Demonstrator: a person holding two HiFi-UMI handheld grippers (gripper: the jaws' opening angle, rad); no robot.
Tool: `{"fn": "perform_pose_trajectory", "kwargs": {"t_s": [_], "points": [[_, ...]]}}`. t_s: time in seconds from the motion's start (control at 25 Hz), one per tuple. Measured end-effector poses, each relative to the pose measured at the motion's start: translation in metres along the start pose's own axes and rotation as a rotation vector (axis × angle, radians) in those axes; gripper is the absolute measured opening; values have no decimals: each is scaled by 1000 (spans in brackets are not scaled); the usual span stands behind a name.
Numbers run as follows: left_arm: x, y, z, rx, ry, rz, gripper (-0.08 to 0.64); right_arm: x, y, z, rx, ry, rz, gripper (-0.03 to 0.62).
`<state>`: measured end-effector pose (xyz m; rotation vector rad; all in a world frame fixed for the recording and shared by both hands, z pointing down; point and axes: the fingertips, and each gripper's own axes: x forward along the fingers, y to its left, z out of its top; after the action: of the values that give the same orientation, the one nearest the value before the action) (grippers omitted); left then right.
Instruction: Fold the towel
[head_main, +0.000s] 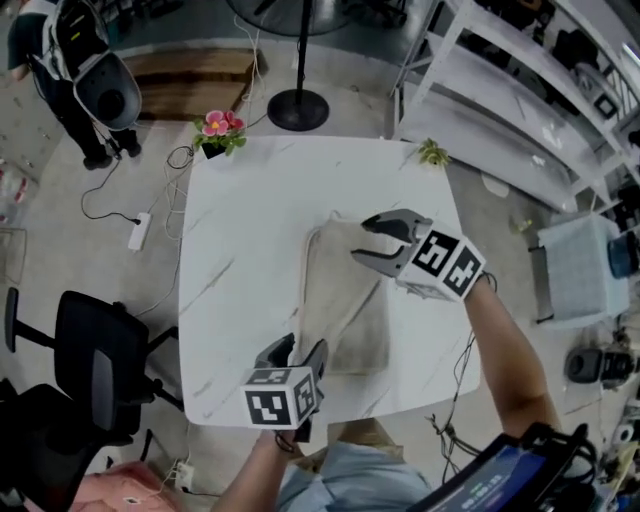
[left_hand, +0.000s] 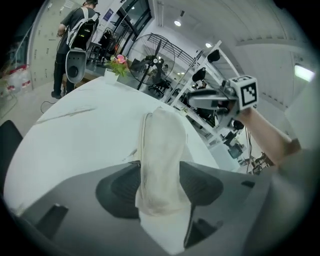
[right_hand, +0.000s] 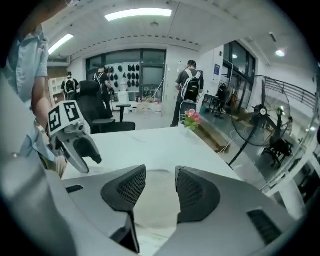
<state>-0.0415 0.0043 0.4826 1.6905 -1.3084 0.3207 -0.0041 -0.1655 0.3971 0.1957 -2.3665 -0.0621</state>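
A square white marble-patterned surface (head_main: 250, 220) carries a beige cloth towel (head_main: 345, 300), folded into a long narrow strip. The strip runs from the middle of the surface toward the person's edge.

The left tool (head_main: 297, 350) sits low at the towel's near end, by the near edge of the surface. In the left gripper view its jaws (left_hand: 160, 170) stand wide apart. The near end of the towel (left_hand: 162, 150) lies in the gap between the two dark ribbed pads and fills most of it. The cloth rests slack on the surface (left_hand: 75, 135), and the pads flank it without pinching it.

The right tool (head_main: 362, 240) hangs above the far part of the towel, clear of the cloth, and points down at a slant. In the right gripper view its jaws (right_hand: 160, 175) are partly open and hold nothing. The towel (right_hand: 152, 200) shows through the gap on the surface (right_hand: 150, 145) below. The left tool (right_hand: 90, 164) appears at the left of that view.

A small pot of pink flowers (head_main: 218, 130) stands on the far left corner of the surface, and a small green plant (head_main: 432, 153) sits at the far right corner. A black floor fan (head_main: 298, 105) stands just beyond the far edge, and a black office chair (head_main: 95, 360) is off to the left.
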Motion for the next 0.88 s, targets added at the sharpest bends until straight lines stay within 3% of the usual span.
{"fn": "perform_pose_trajectory", "kwargs": {"t_s": [0.16,0.32,0.4,0.48,0.6,0.88], "points": [[9,7,-22,-48,30,88,216,42,-44,-21,-60,82,112,198],[10,11,-39,-99,33,174,141,81,-54,-45,-57,138,261,198],[11,12,-45,-123,30,194,104,97,-53,-58,-64,164,295,193],[12,14,-46,-139,22,209,83,108,-54,-64,-79,170,299,146],[10,17,-43,-155,4,223,63,114,-52,-60,-109,140,297,49],[-13,-4,-36,-142,-67,218,49,68,-47,2,-165,-86,254,44]]}}
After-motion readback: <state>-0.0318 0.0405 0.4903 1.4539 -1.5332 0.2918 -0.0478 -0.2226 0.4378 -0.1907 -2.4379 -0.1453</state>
